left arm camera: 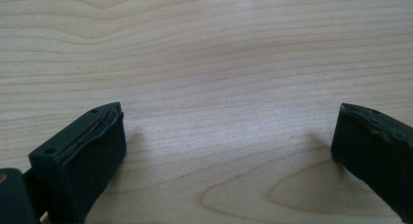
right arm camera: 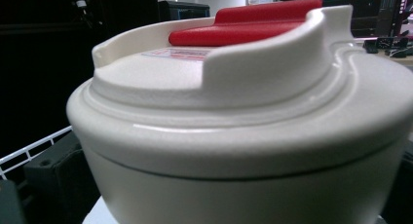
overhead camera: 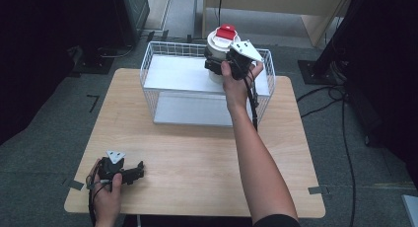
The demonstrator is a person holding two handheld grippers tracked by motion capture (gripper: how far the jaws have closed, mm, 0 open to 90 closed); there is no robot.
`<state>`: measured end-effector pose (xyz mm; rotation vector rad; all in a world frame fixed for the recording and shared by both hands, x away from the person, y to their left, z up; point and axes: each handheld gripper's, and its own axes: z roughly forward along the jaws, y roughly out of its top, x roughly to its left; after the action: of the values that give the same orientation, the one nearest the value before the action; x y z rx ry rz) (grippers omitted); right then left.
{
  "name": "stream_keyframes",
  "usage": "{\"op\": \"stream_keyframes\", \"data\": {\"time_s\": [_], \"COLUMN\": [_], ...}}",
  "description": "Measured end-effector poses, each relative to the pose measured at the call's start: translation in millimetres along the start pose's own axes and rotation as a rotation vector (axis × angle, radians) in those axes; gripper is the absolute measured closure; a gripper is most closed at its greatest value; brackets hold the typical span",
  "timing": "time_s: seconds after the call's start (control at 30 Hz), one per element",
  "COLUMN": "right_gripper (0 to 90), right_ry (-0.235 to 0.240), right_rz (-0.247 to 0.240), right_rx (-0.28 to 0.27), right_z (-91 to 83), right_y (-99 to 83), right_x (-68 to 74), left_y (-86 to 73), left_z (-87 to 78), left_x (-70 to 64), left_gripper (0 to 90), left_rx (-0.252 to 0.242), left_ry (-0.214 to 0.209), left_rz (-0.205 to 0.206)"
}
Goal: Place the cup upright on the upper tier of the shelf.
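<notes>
While the right gripper (overhead camera: 217, 65) is up over the back right part of the white wire basket (overhead camera: 148, 64), it's got a cream-white canister (overhead camera: 215, 44) clamped between its jaws, gripping it around the body just below the lid. That canister has a wide cream lid with a red flip tab (overhead camera: 226, 31) on top, and it sits upright, its top sticking up above the basket rim. In the right gripper view the canister (right arm camera: 253, 151) is super close, with the red tab (right arm camera: 243, 27) at the far side of the lid and a dark jaw just visible down at the lower left, pressed against the canister wall. A bit of the basket wire (right arm camera: 29, 151) shows on the left there too.

The basket itself stands at the far end of the wooden desk (overhead camera: 197, 163), and it has a flat white stepped shelf insert (overhead camera: 182, 74) inside. Can't really tell if the canister's bottom is resting on that insert or hanging just above it, the hand covers that part.

The left gripper (overhead camera: 135, 171) is way off from all that, down at the near left corner of the desk, held low in the person's left hand (overhead camera: 106, 200). Its jaws are spread wide with nothing between them, just bare wood grain (left arm camera: 229, 87) in the left gripper view.
</notes>
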<state>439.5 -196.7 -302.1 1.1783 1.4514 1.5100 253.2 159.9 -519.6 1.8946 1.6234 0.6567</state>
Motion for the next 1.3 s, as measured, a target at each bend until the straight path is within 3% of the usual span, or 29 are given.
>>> {"op": "stream_keyframes", "data": {"time_s": [0.27, 0.47, 0.97, 1.3], "right_gripper": [0.0, 0.0, 0.0, 0.0], "right_ry": [0.027, 0.035, 0.058, 0.055], "right_rz": [0.026, -0.014, -0.036, -0.067], "right_rx": [-0.017, -0.013, -0.023, -0.017], "right_z": [-10.6, -19.6, -46.1, -70.3], "right_y": [-2.5, -5.0, -14.4, -25.0], "right_x": [-5.1, -5.9, -0.2, -3.9], "left_y": [0.1, 0.0, 0.0, 0.0], "left_z": [0.0, 0.1, -0.1, 0.0], "left_x": [0.2, -0.1, 0.1, 0.1], "left_gripper": [0.0, 0.0, 0.0, 0.0], "left_rx": [0.000, 0.000, 0.001, 0.000], "left_ry": [0.000, -0.001, 0.000, 0.000], "left_rz": [0.004, -0.001, 0.002, 0.001]}}
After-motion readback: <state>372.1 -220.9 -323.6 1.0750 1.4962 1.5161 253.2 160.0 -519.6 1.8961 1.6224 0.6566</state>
